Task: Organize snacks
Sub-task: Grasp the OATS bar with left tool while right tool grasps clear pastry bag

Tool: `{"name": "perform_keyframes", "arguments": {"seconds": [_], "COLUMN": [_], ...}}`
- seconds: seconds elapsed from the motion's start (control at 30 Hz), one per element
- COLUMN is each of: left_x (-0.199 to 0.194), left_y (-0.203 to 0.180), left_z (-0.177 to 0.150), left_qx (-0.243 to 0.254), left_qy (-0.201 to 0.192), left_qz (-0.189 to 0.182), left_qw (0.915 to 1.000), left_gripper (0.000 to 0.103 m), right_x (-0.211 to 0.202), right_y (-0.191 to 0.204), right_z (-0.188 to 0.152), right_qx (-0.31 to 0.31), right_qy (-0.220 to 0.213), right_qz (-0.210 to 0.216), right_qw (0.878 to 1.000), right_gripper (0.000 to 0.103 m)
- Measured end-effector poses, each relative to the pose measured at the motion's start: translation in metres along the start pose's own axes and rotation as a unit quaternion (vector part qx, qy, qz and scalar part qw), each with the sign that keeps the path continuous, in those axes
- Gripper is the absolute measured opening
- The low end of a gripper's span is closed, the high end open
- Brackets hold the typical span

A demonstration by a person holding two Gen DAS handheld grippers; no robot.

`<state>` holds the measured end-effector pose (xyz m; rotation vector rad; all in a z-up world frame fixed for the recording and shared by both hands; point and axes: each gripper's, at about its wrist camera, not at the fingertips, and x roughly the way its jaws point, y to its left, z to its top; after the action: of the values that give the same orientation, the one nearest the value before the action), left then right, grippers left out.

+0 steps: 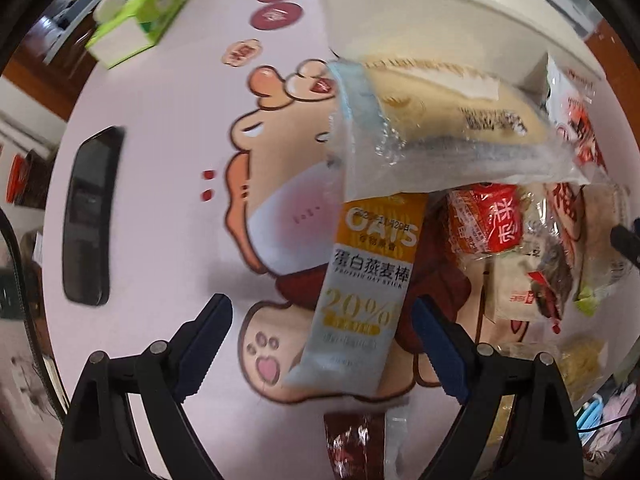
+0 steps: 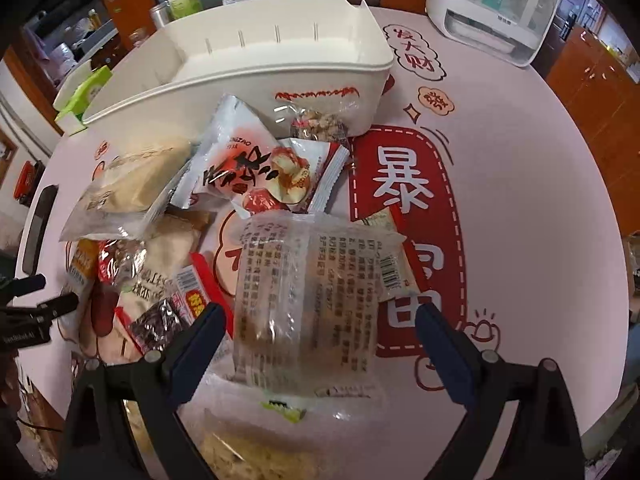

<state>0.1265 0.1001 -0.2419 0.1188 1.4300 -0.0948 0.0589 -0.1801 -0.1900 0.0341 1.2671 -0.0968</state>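
A pile of wrapped snacks lies on a pink printed tablecloth in front of a white plastic bin [image 2: 280,64], which also shows in the left wrist view [image 1: 420,28]. My left gripper [image 1: 322,344] is open, its jaws on either side of an orange and white oat bar [image 1: 360,296]. A clear-wrapped bread [image 1: 440,120] lies beyond the bar. My right gripper [image 2: 320,348] is open, its jaws on either side of a clear-wrapped cake [image 2: 308,300]. A white and red jujube snack pack [image 2: 260,168] lies beyond the cake. The left gripper shows at the left edge of the right wrist view [image 2: 36,308].
A black phone [image 1: 90,216] lies left on the table. A green tissue box [image 1: 136,20] stands at the far left. A white appliance [image 2: 496,8] stands at the far right. Bottles and wooden cabinets are behind the table. More snack packs [image 1: 520,264] lie to the right of the oat bar.
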Motion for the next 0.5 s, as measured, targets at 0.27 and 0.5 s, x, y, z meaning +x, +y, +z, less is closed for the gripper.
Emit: {"name": "perform_keyframes", "arguments": {"seconds": [0.27,0.5], "left_x": [0.013,0.008], "left_y": [-0.001,-0.012], "left_z": [0.01,0.011], "left_qx": [0.004,0.017], "left_qy": [0.001,-0.001], "left_qz": [-0.016,-0.012], "left_qw": [0.9999,0.9998], "left_gripper": [0.049,0.036], "right_x": [0.017,0.009], "right_y": [0.004,0.007], "right_z": [0.005,0.003], "right_qx": [0.007,-0.003], "right_qy": [0.025,0.022], "right_qz": [0.004,0.002], "right_qw": [1.0,1.0], "right_gripper": [0.079,0.068]}}
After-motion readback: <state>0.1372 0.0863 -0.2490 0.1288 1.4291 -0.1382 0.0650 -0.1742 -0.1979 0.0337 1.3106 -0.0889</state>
